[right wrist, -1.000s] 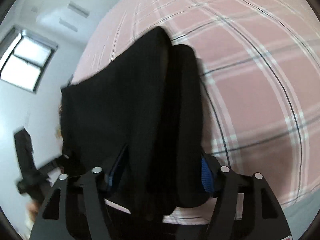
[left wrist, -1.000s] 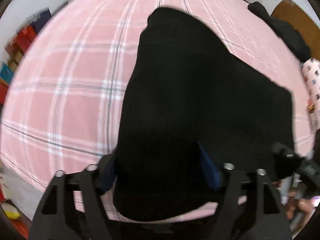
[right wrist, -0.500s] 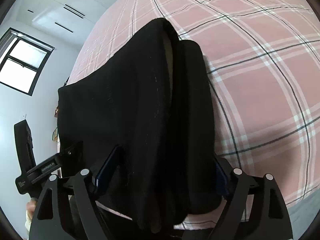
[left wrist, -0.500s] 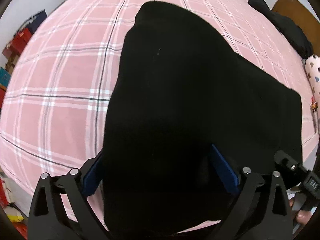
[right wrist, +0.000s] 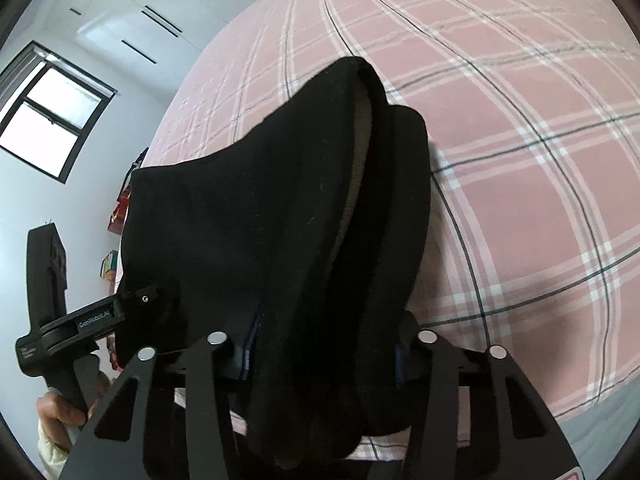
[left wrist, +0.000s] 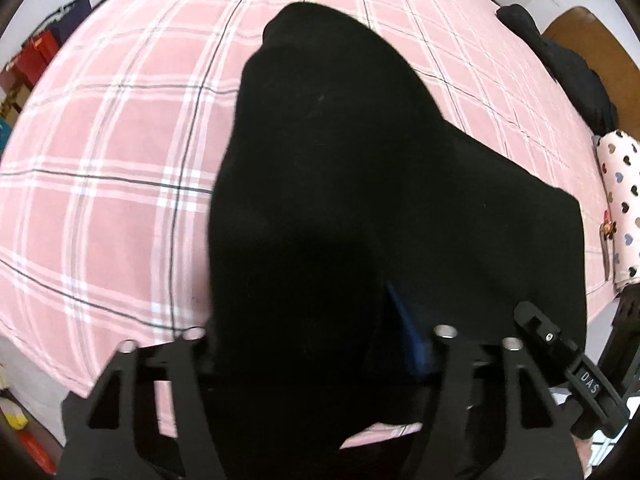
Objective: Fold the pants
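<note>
Half a second ago both sets of fingers stood spread wide around the black pants (left wrist: 340, 208); now they sit much nearer together, and both are closing. The pants lie bunched on the pink plaid bed (left wrist: 112, 160), near its lower edge in both views. The left gripper (left wrist: 316, 344) has thick cloth between its fingers – only the blue right pad (left wrist: 408, 340) shows, the other is buried in fabric. The right gripper (right wrist: 324, 344) has the folded layers between its blue pads, the cloth filling the gap. The left view alone shows a dark garment (left wrist: 568, 68) and a heart-print pillow (left wrist: 624, 204) at the right edge – the right view alone shows a window (right wrist: 48, 108) upper left and a hand (right wrist: 68, 408) at lower left.
</note>
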Demonstrator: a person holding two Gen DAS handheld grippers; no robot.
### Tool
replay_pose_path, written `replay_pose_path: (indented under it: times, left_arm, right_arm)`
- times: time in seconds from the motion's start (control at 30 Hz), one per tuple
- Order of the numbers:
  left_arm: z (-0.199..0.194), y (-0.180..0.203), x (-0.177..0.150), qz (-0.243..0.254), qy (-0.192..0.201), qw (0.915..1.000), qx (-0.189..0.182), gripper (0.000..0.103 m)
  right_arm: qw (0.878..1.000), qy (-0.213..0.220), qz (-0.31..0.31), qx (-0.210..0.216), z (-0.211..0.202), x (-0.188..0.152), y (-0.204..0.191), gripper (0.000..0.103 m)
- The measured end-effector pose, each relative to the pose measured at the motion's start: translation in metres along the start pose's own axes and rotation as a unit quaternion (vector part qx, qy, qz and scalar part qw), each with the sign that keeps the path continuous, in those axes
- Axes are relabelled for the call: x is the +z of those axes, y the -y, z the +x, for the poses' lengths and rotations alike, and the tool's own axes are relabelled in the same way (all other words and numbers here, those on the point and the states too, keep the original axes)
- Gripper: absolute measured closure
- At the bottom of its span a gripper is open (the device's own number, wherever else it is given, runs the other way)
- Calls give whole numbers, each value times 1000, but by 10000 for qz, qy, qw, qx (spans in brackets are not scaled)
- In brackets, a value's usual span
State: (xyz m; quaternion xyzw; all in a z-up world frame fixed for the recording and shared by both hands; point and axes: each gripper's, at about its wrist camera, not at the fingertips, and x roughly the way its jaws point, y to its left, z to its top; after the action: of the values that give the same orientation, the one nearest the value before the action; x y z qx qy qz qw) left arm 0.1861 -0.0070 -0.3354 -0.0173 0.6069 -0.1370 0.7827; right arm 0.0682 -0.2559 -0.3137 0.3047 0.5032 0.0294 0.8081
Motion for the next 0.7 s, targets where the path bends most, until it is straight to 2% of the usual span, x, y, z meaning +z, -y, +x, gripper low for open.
replay_pose_path:
  times: [0.1, 0.2, 0.3, 0.53, 0.7]
  left_arm:
    - [-15, -9, -6, -50, 43, 10000, -61, 61]
    - [-32, -22, -9, -23, 101, 9999, -111, 63]
    - [-41, -15, -7, 32, 110, 9999, -127, 64]
    - [-60, -24, -29, 104, 111, 9998, -156, 64]
    - [-88, -27, -49, 121, 167, 9996, -183, 64]
  right_arm:
    - [10000, 54, -59, -2, -9, 0, -5, 59]
    - [9998, 93, -175, -12, -16, 1, -13, 61]
    - [9998, 72, -186, 6, -24, -1, -16, 61]
    - [9997, 0, -228, 50, -36, -9, -25, 62]
    - [9995, -5, -280, 131, -43, -19, -36, 63]
